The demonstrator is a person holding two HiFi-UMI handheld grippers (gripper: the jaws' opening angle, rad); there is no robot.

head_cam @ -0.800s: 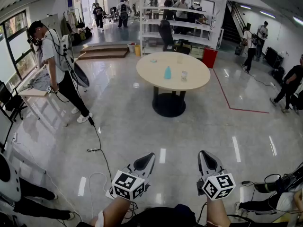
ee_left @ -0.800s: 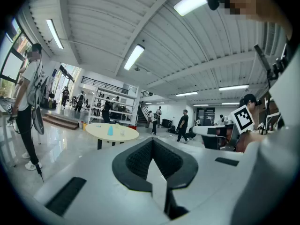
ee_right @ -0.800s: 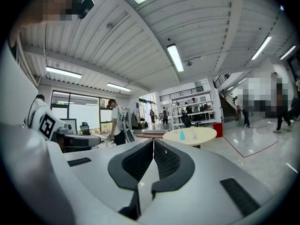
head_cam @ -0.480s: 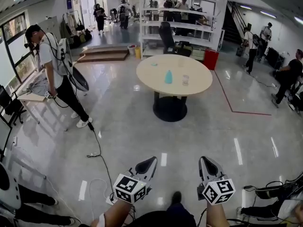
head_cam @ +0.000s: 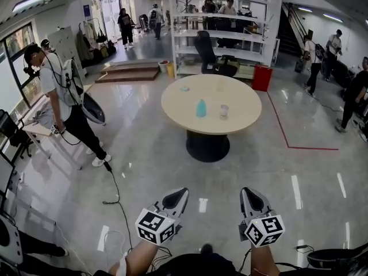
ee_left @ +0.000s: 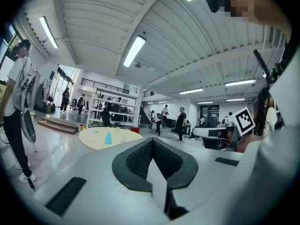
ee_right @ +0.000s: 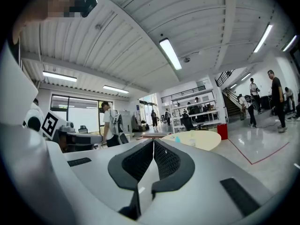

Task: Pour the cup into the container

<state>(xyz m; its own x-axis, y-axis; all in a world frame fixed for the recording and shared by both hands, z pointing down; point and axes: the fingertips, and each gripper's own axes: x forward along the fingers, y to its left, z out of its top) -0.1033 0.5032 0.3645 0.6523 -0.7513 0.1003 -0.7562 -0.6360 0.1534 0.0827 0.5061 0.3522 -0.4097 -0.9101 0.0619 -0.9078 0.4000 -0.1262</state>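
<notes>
A round beige table [head_cam: 241,99] stands across the shiny floor, well ahead of me. On it are a light-blue container [head_cam: 201,108] and, just to its right, a clear cup [head_cam: 223,111]. My left gripper [head_cam: 181,192] and right gripper [head_cam: 246,192] are side by side at the bottom of the head view, both shut and empty, pointing towards the table and far short of it. The left gripper view shows its jaws [ee_left: 152,140] closed, with the container [ee_left: 108,138] and cup [ee_left: 123,138] small in the distance. The right gripper [ee_right: 153,141] looks the same, with the table [ee_right: 206,139] beyond.
A person in a white shirt [head_cam: 57,91] stands at the left beside a small desk [head_cam: 34,130]. A black cable [head_cam: 112,188] trails over the floor at front left. White shelving [head_cam: 221,36] and a red bin [head_cam: 262,77] stand behind the table; more people are at the right.
The table has grown larger and sits lower in the head view, so I have come closer to it. Both grippers keep their place at the bottom, still shut.
</notes>
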